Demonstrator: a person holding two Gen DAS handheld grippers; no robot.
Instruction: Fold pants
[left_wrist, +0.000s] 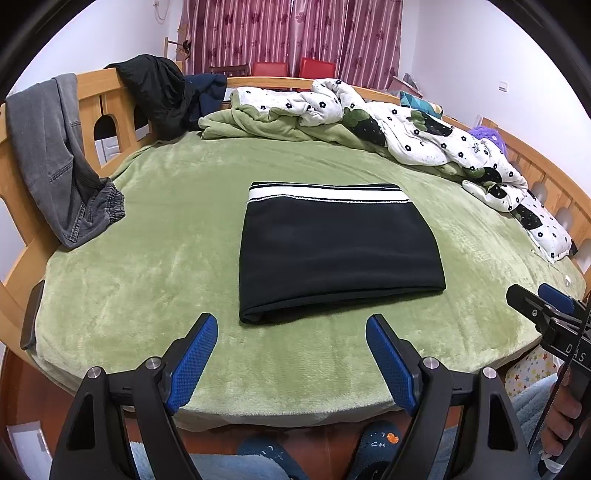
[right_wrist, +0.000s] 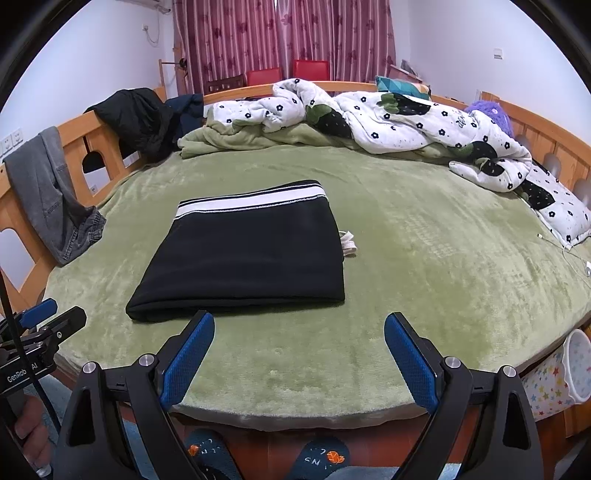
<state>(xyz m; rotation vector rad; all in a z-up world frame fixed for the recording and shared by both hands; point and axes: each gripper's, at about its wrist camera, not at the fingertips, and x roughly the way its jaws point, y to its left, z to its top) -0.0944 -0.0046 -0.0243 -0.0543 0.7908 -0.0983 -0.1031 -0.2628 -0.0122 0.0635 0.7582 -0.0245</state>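
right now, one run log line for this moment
stage: pants folded flat on bed | left gripper: open, empty | right gripper: open, empty

I have the folded black pants with a white-striped waistband lying flat on the green plush blanket that covers the bed, waistband on the far side. My left gripper hangs just before their near edge; my right gripper sits further right. A grey denim garment hangs over the wooden bed rail at left. The white flower-print quilt lies bunched behind and along the right.
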